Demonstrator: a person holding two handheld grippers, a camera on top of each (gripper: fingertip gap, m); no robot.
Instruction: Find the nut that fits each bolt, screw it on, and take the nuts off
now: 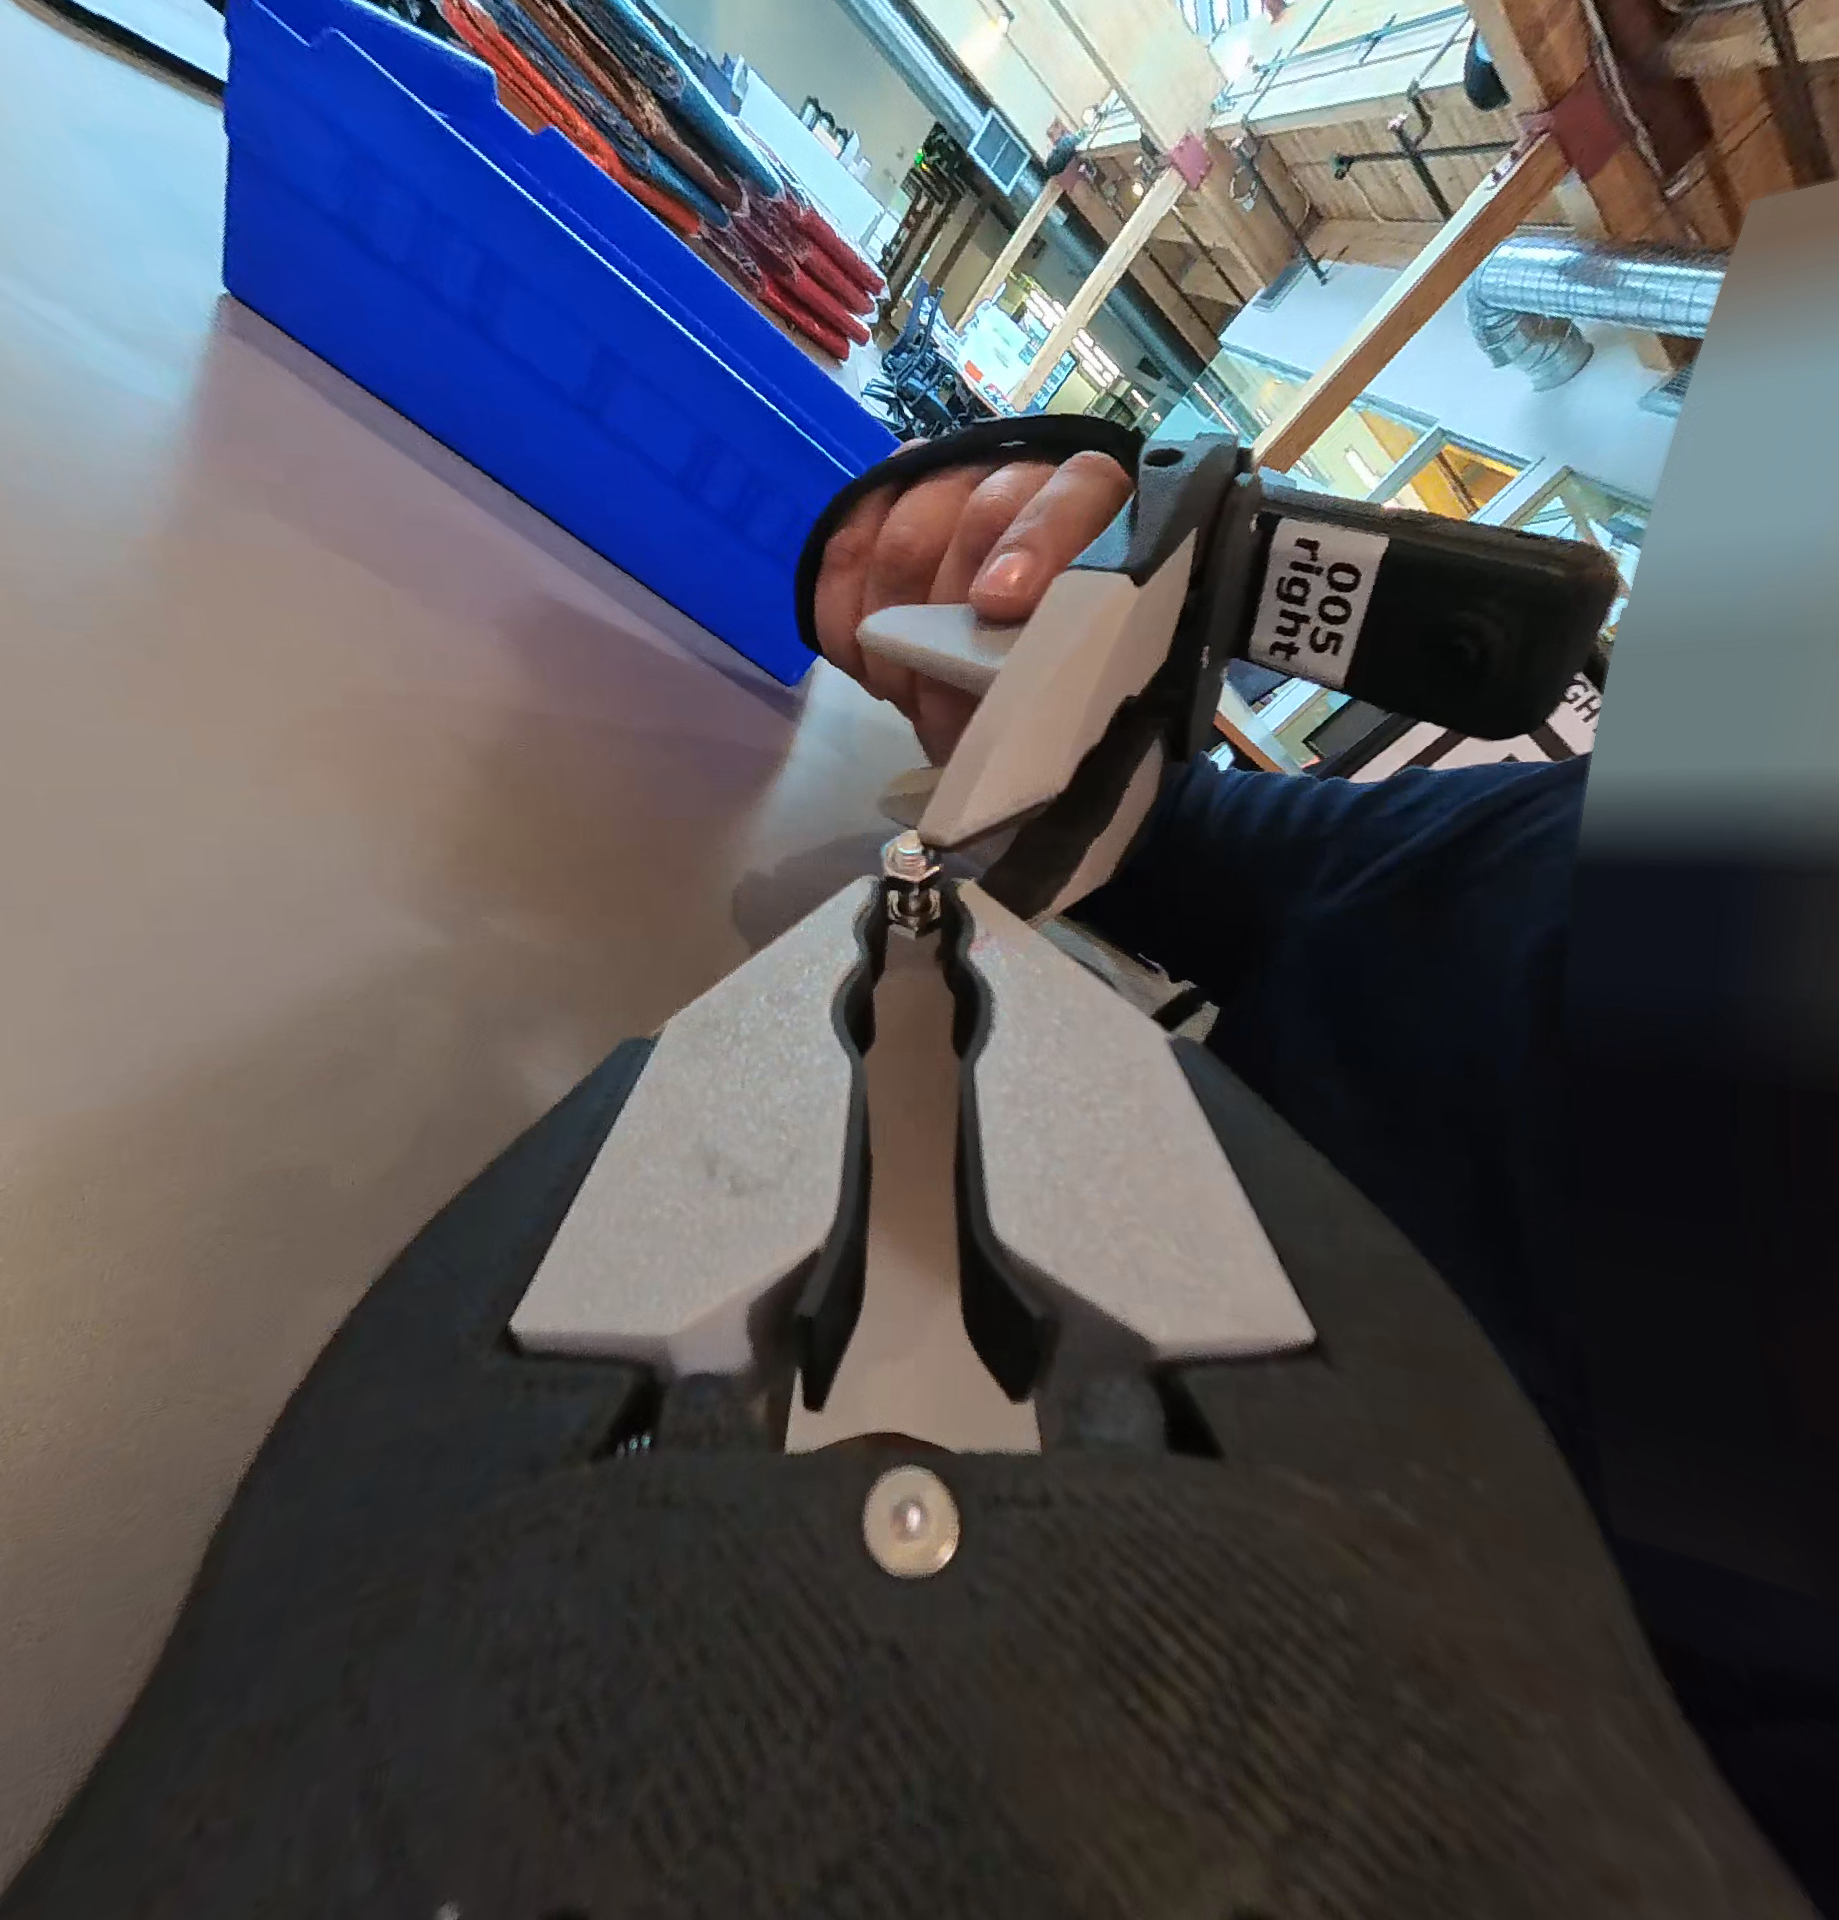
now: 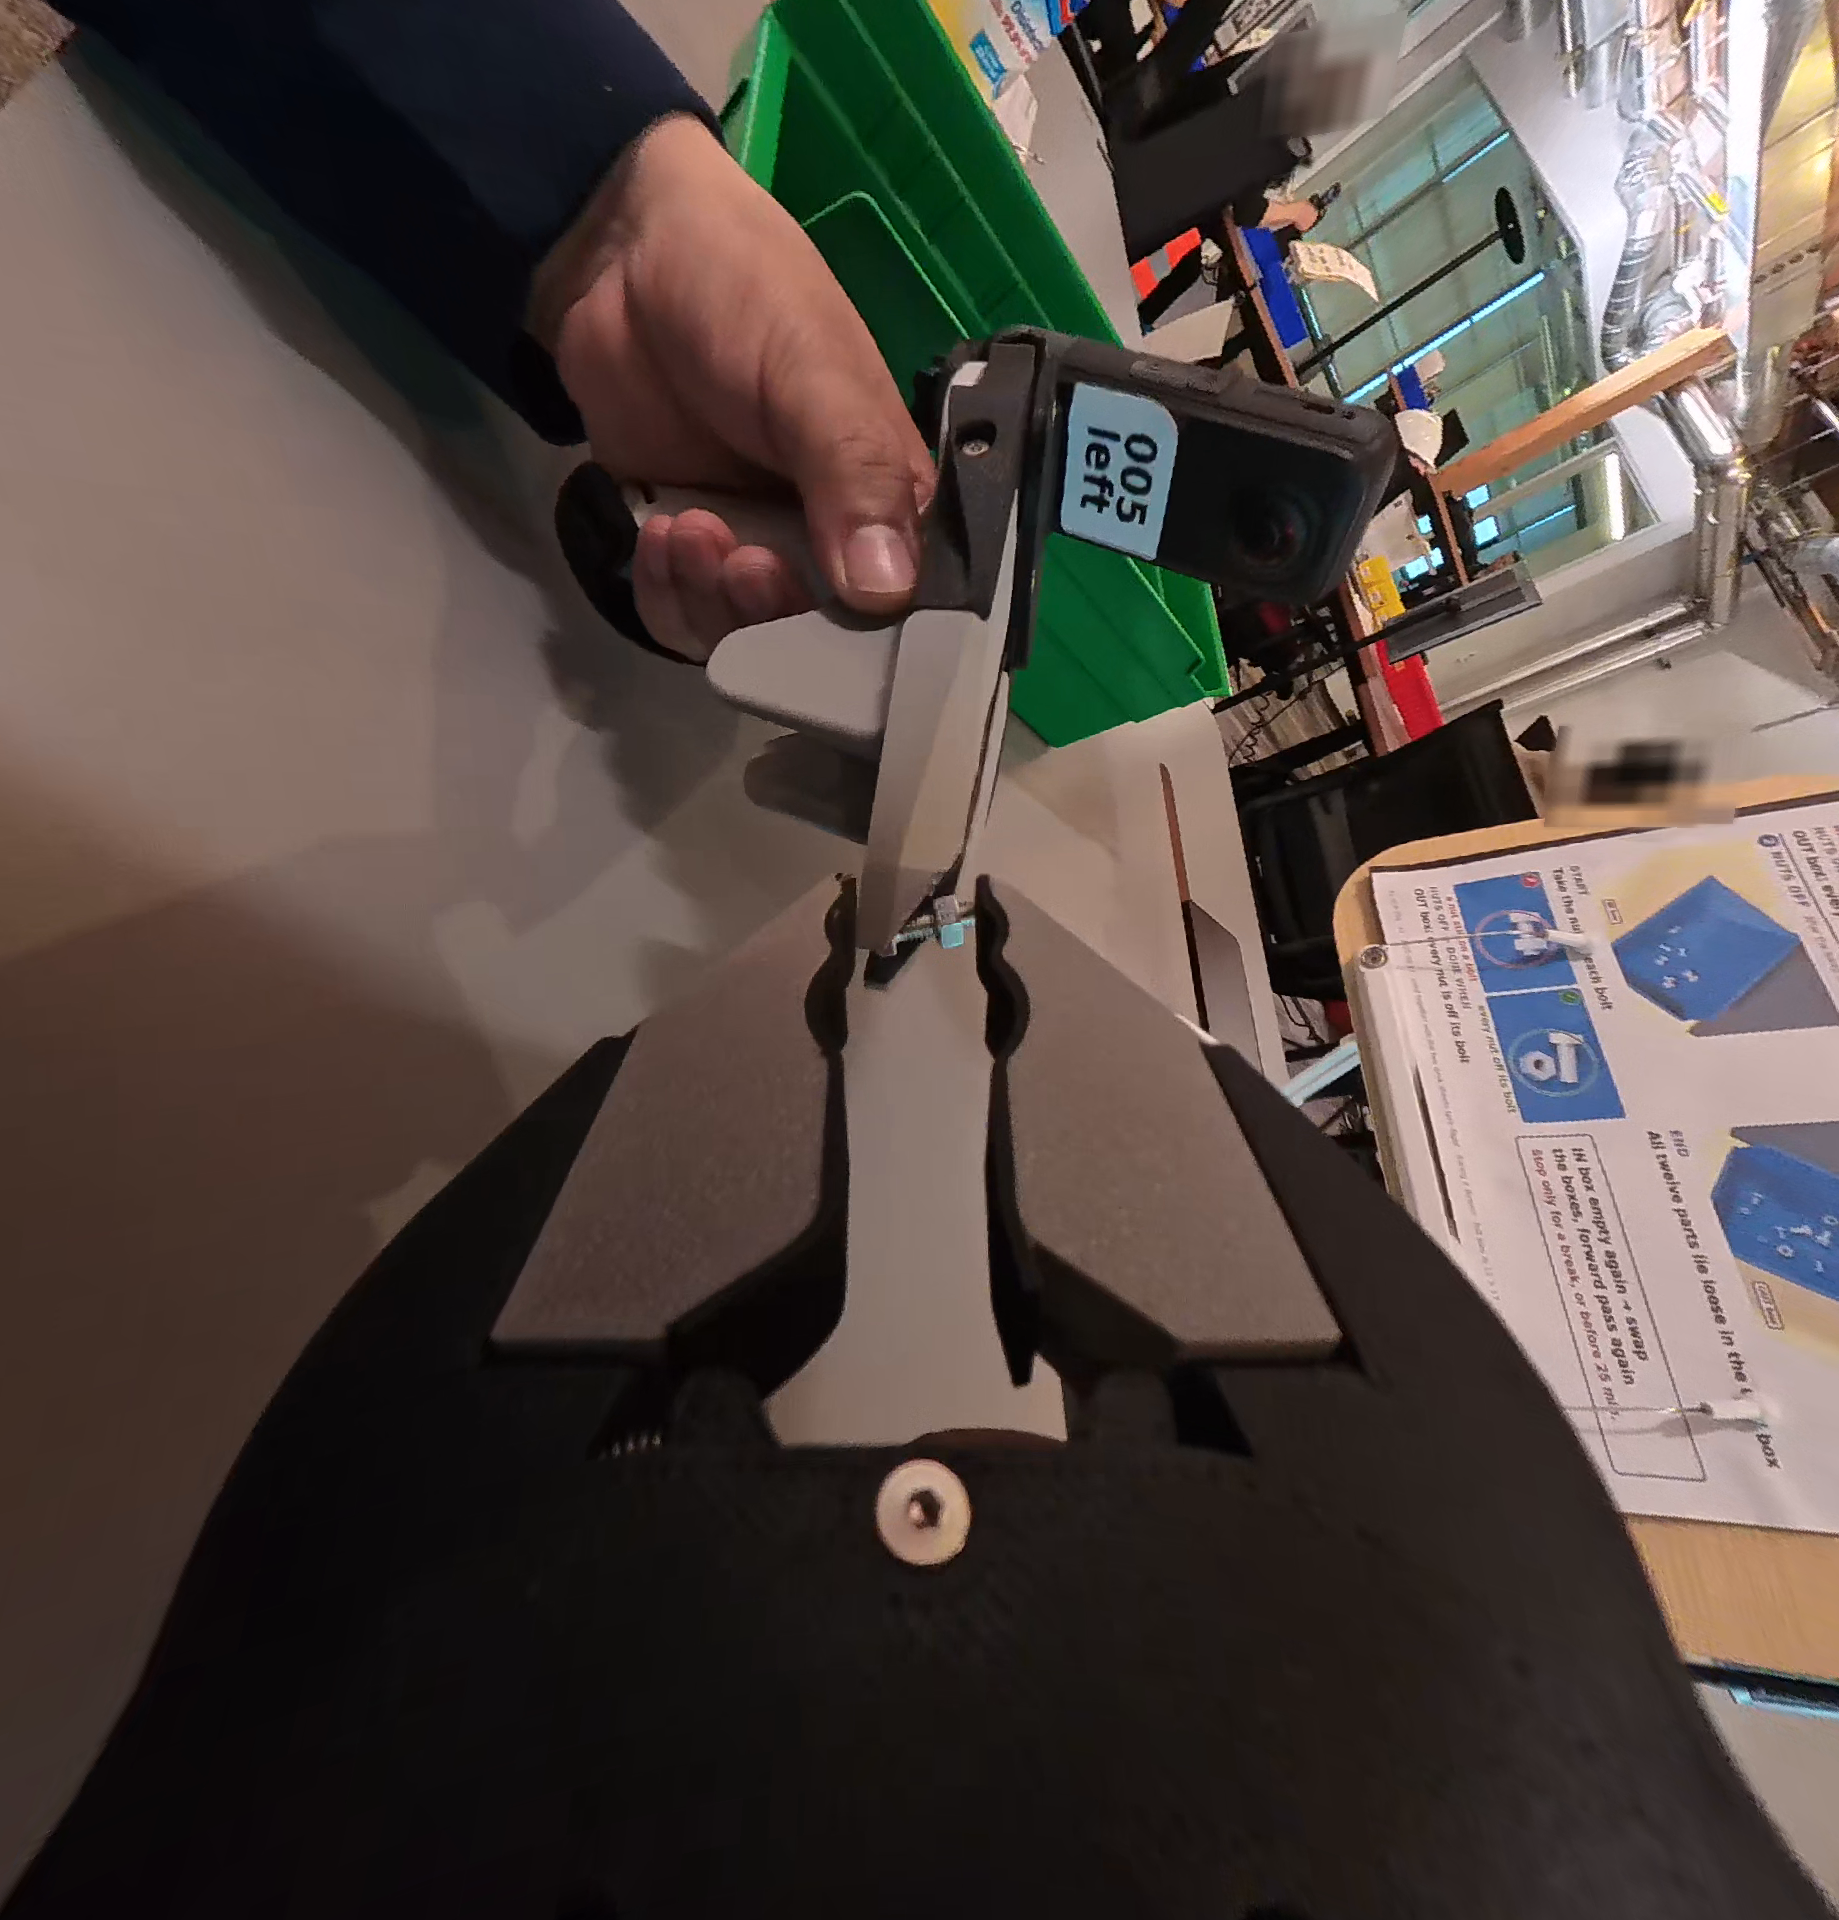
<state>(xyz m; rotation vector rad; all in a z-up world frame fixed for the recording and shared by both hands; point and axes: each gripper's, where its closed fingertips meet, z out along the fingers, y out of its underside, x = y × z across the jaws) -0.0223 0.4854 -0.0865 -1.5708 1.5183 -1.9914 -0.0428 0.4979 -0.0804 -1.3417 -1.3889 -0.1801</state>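
The tabletop (image 1: 271, 831) spreads pale and bare under both claws, which are held up off it, with a blue bin (image 1: 541, 312) well beyond the left claw and to its left, and a green bin (image 2: 946, 343) well beyond the right claw. A printed instruction sheet (image 2: 1621, 1143) lies off to the right claw's right side. That leaves plenty of open room around the work; the only crowding is where the two tools meet tip to tip, likely so each camera looks straight at the joint.

The left claw (image 1: 910, 914) is clamped on the bolt (image 1: 907, 920) just at its fingertips, the bolt standing out past them. I judge this grip serves as a vice, keeping the bolt from spinning.

The right claw (image 2: 920, 940) comes in nearly square to the left one. In its own view the fingers (image 2: 998, 935) stand slightly apart, with the bolt's threaded end and the nut (image 2: 951, 940) between the tips, close to the right finger. Whether the pads actually pinch the nut I cannot tell. From the left wrist view, the right claw's tip touches the small nut (image 1: 904, 854) at the bolt's far end, so a turning step seems in hand, though which way is not clear.
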